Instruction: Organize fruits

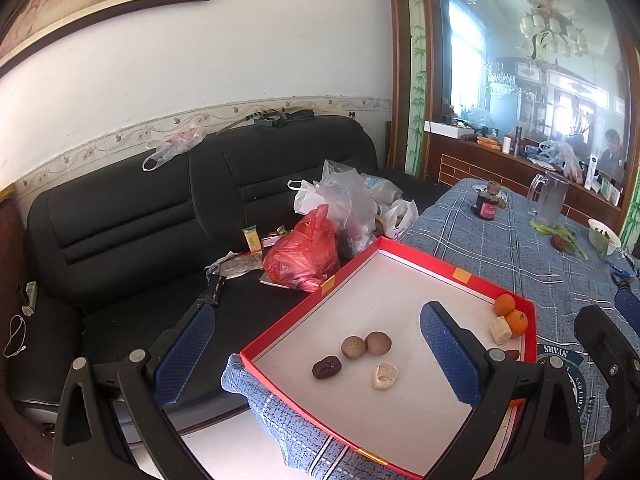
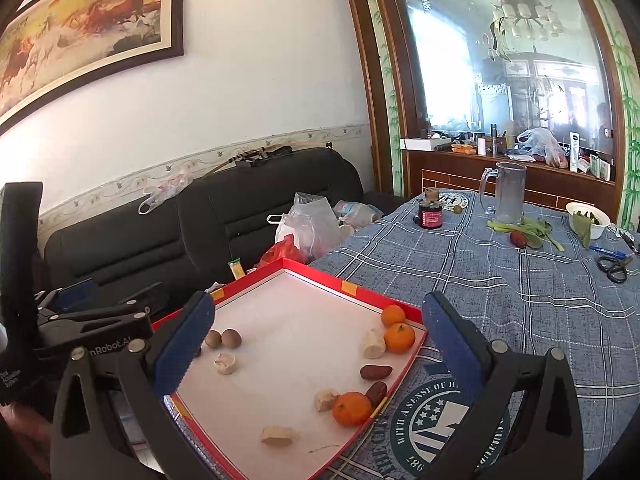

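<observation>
Both claws (image 1: 316, 354) (image 2: 318, 338) gape empty — tray (image 2: 248, 288) holds three oranges (image 2: 352, 409), two round brown fruits (image 2: 231, 338).

The left gripper (image 1: 316, 354) and right gripper (image 2: 318, 344) look alike: black plastic frames with triangular cut-outs, silver pivot screws, and fingers faced with blue textured pads (image 2: 454, 338). White lettering marks the left gripper's body.
</observation>
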`<control>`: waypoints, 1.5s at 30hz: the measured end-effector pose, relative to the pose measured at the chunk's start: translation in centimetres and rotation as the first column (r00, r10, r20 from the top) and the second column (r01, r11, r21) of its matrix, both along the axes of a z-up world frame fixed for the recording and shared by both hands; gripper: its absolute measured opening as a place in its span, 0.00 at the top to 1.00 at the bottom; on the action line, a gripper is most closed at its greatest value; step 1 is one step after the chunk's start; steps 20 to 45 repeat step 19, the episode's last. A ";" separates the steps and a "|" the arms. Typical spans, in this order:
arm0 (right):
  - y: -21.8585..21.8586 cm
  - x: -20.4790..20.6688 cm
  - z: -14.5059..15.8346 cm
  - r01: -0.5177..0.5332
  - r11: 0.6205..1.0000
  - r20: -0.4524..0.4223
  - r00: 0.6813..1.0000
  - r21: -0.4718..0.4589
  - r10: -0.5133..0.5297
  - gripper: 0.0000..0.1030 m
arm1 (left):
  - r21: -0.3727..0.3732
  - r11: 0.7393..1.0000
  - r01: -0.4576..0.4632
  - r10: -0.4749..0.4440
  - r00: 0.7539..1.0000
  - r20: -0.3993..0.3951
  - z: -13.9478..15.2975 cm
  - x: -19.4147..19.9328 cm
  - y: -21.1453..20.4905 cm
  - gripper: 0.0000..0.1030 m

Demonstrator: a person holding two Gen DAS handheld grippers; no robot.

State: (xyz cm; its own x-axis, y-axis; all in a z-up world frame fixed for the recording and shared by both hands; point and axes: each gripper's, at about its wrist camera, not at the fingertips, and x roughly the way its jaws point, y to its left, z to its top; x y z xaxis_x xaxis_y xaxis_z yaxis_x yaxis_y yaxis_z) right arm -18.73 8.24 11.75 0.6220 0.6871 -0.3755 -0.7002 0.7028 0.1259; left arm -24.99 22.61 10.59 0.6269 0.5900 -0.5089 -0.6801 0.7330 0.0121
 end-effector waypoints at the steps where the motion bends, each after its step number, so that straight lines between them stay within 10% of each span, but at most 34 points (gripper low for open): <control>1: 0.0 0.0 0.0 0.000 1.000 0.001 1.000 0.001 0.000 0.00 | -0.001 1.000 0.003 -0.003 1.000 -0.001 0.0 0.0 0.1 0.00; 45: 1.2 0.0 -0.3 0.002 1.000 0.001 1.000 -0.020 -0.002 0.00 | -0.006 1.000 0.031 -0.031 1.000 0.002 -0.4 0.1 0.5 0.00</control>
